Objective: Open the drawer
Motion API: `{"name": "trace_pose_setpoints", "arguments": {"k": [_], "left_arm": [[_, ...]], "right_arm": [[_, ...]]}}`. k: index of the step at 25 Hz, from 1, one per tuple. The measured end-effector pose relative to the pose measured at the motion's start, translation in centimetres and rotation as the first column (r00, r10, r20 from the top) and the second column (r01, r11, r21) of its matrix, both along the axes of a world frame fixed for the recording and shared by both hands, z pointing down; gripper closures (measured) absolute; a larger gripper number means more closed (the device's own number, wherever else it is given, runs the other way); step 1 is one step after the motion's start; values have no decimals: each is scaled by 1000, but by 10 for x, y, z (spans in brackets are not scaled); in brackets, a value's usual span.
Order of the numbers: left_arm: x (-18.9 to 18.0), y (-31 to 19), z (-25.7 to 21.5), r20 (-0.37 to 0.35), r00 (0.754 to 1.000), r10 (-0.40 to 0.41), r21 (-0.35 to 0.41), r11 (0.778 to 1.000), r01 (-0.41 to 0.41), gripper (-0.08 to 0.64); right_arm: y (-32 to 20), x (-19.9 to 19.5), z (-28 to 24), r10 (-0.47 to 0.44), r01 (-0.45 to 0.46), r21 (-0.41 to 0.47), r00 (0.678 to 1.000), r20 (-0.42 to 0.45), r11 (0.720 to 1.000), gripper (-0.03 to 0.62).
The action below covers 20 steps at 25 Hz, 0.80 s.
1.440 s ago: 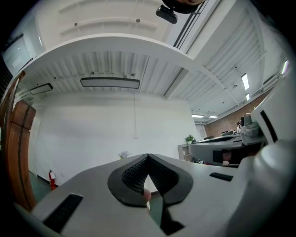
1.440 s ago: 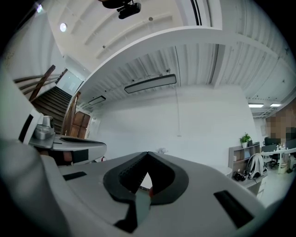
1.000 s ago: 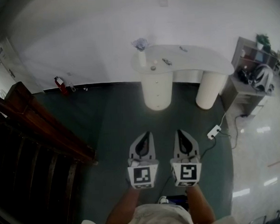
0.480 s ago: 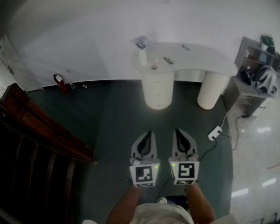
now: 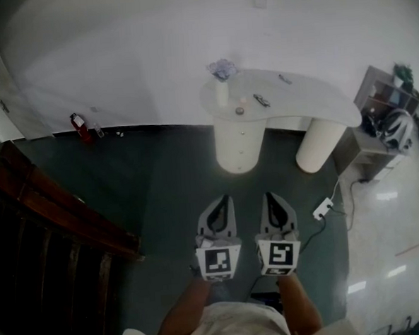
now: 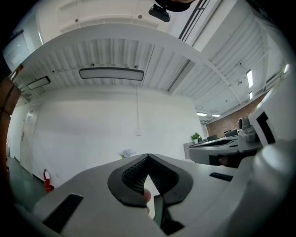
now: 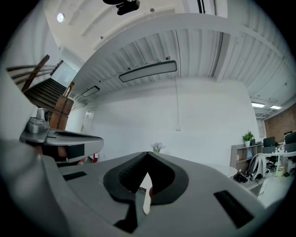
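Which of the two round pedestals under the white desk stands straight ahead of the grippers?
The left pedestal, below the vase; the other pedestal stands off to the right.

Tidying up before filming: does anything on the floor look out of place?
A white power strip lies loose on the green floor beside the white desk, its cable trailing. Nothing else stands out.

white desk (image 5: 312,102), flower vase (image 5: 222,93) on top

**Open floor ahead, obstacles at both sides**

Bare green floor (image 5: 174,172) lies open from the left gripper (image 5: 223,198) and right gripper (image 5: 269,195) up to the white counter (image 5: 290,101). A wooden stair rail (image 5: 64,214) blocks the left, and a power strip (image 5: 322,208) lies at right.
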<state>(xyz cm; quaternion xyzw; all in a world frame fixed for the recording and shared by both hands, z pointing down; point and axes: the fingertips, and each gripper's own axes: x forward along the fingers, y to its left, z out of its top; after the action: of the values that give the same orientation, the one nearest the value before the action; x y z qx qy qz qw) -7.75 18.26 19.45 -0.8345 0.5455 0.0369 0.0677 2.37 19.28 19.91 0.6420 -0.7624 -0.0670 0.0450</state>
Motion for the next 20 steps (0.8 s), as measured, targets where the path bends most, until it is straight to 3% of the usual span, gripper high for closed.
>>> {"name": "trace_pose_setpoints", "arguments": {"k": [11, 20], "left_arm": [[-33, -80, -12, -15, 997, 77, 21, 997, -77, 558], [-11, -143, 4, -29, 996, 83, -9, 997, -83, 557]], "right_arm": [[-72, -30, -9, 82, -81, 7, 996, -22, 997, 589], [-133, -5, 9, 94, -94, -13, 995, -18, 995, 589]]}}
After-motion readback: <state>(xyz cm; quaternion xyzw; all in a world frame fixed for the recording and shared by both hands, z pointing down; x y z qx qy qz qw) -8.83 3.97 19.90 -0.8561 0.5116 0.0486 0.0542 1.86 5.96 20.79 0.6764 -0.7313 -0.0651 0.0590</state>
